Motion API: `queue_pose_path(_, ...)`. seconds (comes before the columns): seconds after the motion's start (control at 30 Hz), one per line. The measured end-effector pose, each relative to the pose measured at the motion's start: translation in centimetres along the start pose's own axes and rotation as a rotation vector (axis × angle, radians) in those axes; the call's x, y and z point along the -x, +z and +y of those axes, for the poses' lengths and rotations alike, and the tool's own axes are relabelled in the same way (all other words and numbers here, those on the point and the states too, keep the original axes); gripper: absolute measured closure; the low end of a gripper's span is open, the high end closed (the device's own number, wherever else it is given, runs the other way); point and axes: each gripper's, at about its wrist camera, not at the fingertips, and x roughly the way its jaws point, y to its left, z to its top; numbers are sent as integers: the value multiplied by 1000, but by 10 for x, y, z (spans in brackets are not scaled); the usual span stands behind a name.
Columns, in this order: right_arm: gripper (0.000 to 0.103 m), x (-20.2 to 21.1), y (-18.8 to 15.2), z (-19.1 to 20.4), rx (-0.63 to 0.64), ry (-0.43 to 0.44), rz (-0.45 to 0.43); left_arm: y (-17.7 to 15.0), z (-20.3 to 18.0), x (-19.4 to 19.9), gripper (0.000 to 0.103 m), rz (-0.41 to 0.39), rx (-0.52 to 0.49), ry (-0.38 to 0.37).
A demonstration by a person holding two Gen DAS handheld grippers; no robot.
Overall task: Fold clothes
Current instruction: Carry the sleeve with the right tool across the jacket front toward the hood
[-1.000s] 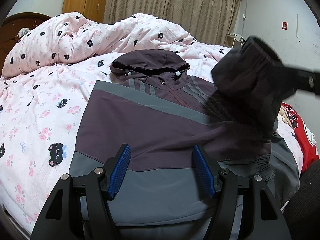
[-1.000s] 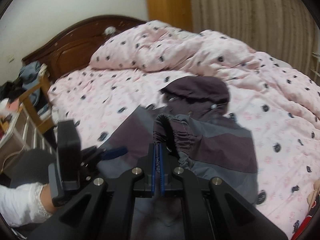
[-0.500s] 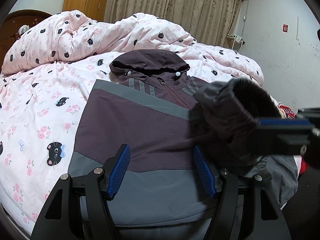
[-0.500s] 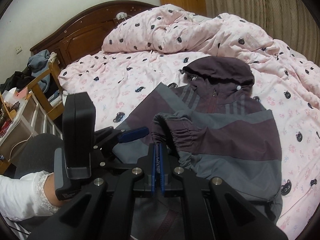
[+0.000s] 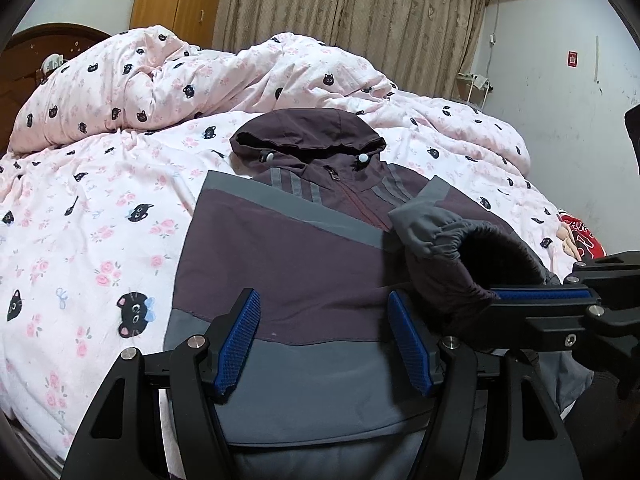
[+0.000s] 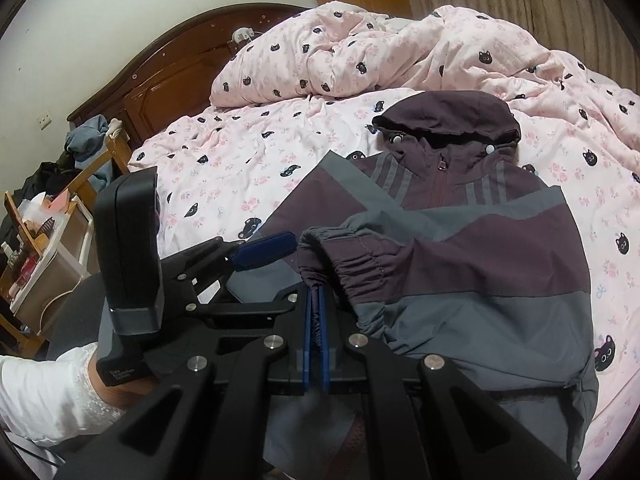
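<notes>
A purple and grey hooded jacket (image 5: 288, 252) lies face up on the bed, hood toward the far side; it also shows in the right wrist view (image 6: 500, 264). My left gripper (image 5: 324, 332) is open and empty, just above the jacket's grey hem. My right gripper (image 6: 316, 300) is shut on the elastic sleeve cuff (image 6: 340, 256) and holds the sleeve over the jacket's lower body. In the left wrist view the cuff (image 5: 460, 248) hangs open from the right gripper (image 5: 500, 294) at the right.
A crumpled pink quilt with cat print (image 5: 180, 76) is piled at the bed's far side. A dark wooden headboard (image 6: 160, 84) and a cluttered side rack (image 6: 44, 240) stand to the left. A red garment (image 5: 580, 240) lies at the bed's right edge.
My right gripper has brought the sleeve cuff down and inward across the jacket, from high at the right to low over the lower body. The left gripper has stayed put and open.
</notes>
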Motion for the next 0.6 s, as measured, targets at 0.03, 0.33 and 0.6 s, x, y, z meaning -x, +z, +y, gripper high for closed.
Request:
queue_pose_path(0.03, 99, 0, 0, 0, 0, 1, -2, 0, 2, 0, 42, 2, 8, -1)
queue_pose_path(0.33, 99, 3, 3, 3, 12, 11, -10, 4, 15, 15, 42, -45, 19, 87)
queue_pose_path(0.6, 99, -17, -6, 3, 20, -3, 37, 9, 45, 21, 42, -82, 96, 150)
